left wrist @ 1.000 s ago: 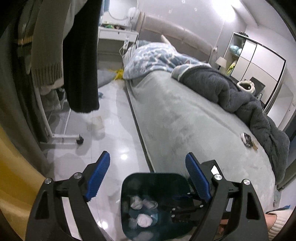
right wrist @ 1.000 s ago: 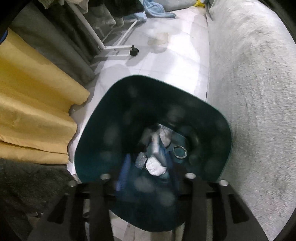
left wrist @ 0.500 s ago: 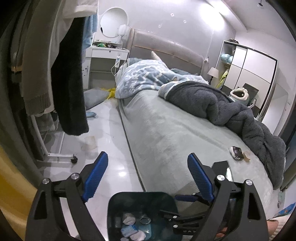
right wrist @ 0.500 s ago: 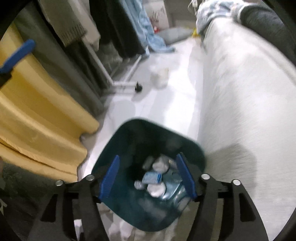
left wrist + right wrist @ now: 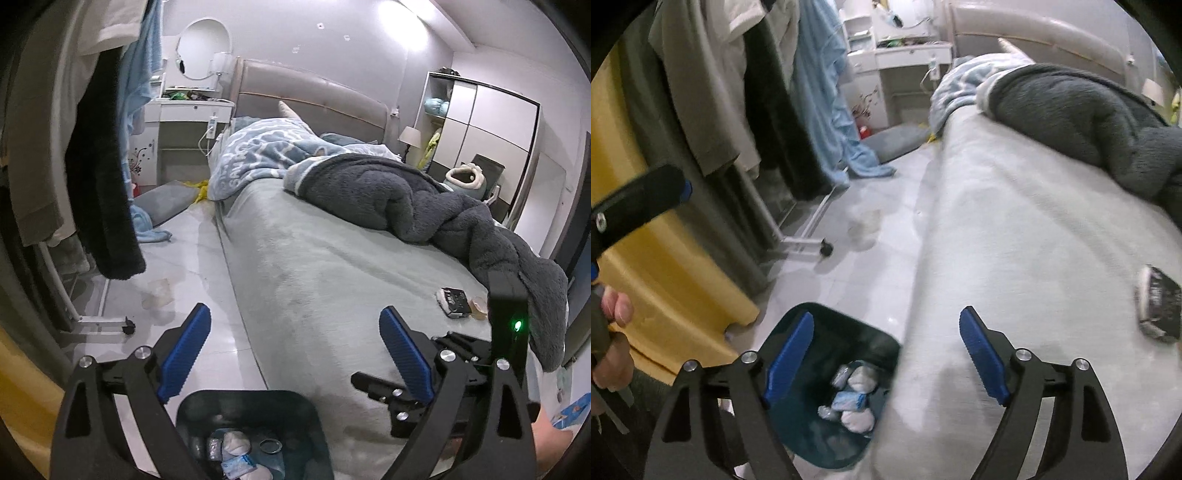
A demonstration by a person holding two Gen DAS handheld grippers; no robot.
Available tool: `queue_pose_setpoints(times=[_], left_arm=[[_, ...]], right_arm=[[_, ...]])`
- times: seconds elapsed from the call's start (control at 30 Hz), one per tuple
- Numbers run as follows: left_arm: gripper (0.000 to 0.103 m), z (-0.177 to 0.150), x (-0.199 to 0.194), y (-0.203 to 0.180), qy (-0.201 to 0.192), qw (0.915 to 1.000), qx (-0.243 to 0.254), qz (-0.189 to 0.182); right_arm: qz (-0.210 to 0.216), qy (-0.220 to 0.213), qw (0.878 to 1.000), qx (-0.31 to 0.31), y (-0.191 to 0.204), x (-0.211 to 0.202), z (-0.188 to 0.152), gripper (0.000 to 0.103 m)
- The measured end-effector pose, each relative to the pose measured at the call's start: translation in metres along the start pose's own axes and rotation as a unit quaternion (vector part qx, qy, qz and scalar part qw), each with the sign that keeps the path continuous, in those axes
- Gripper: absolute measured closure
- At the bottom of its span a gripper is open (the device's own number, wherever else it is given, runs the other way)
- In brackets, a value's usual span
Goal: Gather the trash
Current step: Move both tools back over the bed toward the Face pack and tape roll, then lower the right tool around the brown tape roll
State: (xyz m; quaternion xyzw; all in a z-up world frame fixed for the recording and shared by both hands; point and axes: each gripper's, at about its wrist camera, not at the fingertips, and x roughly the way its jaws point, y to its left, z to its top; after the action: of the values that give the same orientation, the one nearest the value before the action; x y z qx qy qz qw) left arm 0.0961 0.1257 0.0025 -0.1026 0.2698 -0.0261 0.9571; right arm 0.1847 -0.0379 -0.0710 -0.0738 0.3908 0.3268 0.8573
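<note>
A dark teal trash bin (image 5: 207, 410) (image 5: 827, 321) stands on the floor against the bed's near corner, holding crumpled white tissues (image 5: 862, 380) and small blue packets (image 5: 849, 400). A black-and-white wrapper (image 5: 452, 298) (image 5: 1158, 301) lies on the grey bedsheet near the dark blanket, with a small tan piece (image 5: 479, 304) beside it. My left gripper (image 5: 295, 350) is open and empty above the bin and bed edge. My right gripper (image 5: 886, 354) is open and empty, raised over the bin's rim and the bed. A crumpled clear plastic piece (image 5: 159, 293) (image 5: 864, 229) lies on the floor.
A bed (image 5: 332, 266) with a dark grey blanket (image 5: 424, 199) and blue quilt (image 5: 258, 155) fills the right. A clothes rack (image 5: 99, 321) with hanging clothes and a yellow curtain (image 5: 646, 266) line the left. A white dresser (image 5: 184, 129) and wardrobe (image 5: 491, 147) stand at the back.
Both grippers have lifted up and away from the bin. The right gripper's jaws came out of the bin and now stand above its rim, turned toward the bed.
</note>
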Motion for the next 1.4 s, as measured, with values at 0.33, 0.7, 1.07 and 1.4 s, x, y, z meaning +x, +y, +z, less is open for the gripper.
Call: queue_pose_setpoints(times=[0.33, 0.7, 1.07, 1.4], left_arm=[[0.007, -0.003, 0.016, -0.041, -0.001, 0.9998, 0.017, -0.014], [0.006, -0.016, 0.035, -0.084, 0.008, 0.9983, 0.042, -0.039], [0.006, -0.016, 0.054, -0.119, 0.017, 0.9943, 0.087, -0.060], [0.006, -0.019, 0.084, -0.146, 0.030, 0.9873, 0.123, -0.095]], right_arm=[[-0.041, -0.034, 0.998, 0.030, -0.053, -0.034, -0.008, 0.016], [-0.086, -0.065, 0.994, 0.020, -0.096, -0.064, -0.023, 0.011], [-0.151, -0.089, 0.983, 0.063, -0.172, -0.099, -0.037, 0.010], [-0.166, -0.075, 0.981, 0.068, -0.212, -0.104, -0.050, 0.010]])
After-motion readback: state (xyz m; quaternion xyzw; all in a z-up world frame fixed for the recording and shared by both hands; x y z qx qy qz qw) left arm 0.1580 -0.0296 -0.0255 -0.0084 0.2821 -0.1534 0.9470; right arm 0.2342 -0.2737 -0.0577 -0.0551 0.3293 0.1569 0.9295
